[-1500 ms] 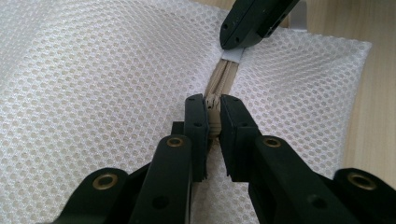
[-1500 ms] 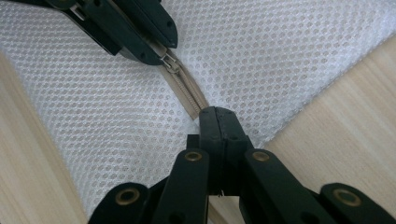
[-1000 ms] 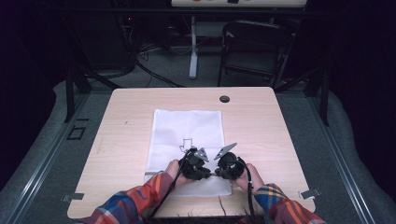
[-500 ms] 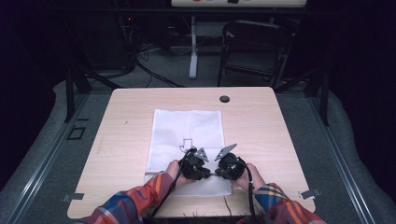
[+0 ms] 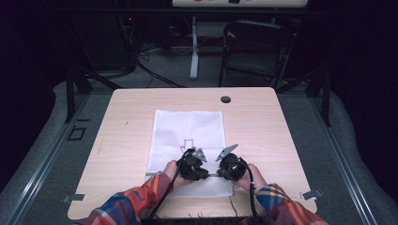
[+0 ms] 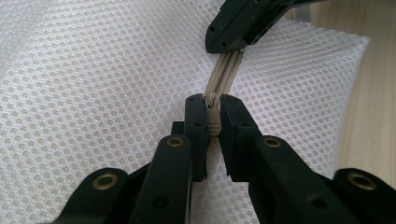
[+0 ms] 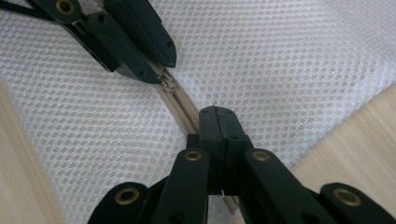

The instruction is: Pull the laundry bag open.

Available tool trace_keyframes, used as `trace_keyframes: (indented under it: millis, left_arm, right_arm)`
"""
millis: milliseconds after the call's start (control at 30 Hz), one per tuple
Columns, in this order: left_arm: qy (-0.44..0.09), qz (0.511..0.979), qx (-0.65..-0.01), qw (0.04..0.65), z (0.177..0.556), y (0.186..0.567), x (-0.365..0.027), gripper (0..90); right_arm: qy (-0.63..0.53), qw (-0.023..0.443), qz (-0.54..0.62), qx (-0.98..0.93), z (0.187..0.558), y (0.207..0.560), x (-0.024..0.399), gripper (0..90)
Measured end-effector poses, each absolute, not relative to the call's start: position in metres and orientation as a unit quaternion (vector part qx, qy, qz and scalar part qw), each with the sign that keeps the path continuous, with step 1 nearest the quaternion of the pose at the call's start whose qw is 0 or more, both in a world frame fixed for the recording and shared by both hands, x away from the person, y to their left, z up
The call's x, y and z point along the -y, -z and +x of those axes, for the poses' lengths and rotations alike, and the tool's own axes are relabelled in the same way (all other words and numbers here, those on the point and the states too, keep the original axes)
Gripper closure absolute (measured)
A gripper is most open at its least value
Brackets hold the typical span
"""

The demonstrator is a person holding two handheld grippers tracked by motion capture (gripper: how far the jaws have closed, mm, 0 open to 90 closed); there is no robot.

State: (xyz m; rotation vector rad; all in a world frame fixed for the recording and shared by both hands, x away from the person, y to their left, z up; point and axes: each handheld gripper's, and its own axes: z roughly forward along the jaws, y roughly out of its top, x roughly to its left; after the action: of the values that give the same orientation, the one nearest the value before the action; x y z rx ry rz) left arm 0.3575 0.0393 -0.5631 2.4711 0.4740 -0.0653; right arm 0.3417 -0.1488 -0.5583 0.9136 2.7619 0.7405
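Tabletop point(image 5: 126, 140): pale wood, rounded corners, with a dark round grommet point(image 5: 225, 99) near the far edge. A white mesh bag point(image 5: 187, 133) lies flat at the middle of it, its near end under the two claws. The high view shows a thin dark outline on the bag's upper face; no writing can be read anywhere.

Person's forearms in plaid sleeves point(image 5: 126, 206) enter from the near edge, hands side by side and close together.

Left claw point(image 6: 213, 114): jaws clenched on the beige zipper point(image 6: 224, 74), gripping its tape between the pads. The left gripper view resolves the honeycomb weave of the mesh and the other claw pinching the same zipper just beyond.

Right claw point(image 7: 215, 116): jaws pressed together over the zipper line. The right gripper view shows the zipper teeth and slider point(image 7: 167, 85) just beside the left claw's tips.
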Motion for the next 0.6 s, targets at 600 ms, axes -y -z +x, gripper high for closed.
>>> trace_keyframes:
  millis: [600]
  left_arm:
    - [0.023,0.935,-0.181,0.304,0.3582,0.5626,-0.0415,81.7]
  right_arm:
    - [-0.241,0.076,0.278,-0.927,0.3375,0.5591,0.1426,90.0]
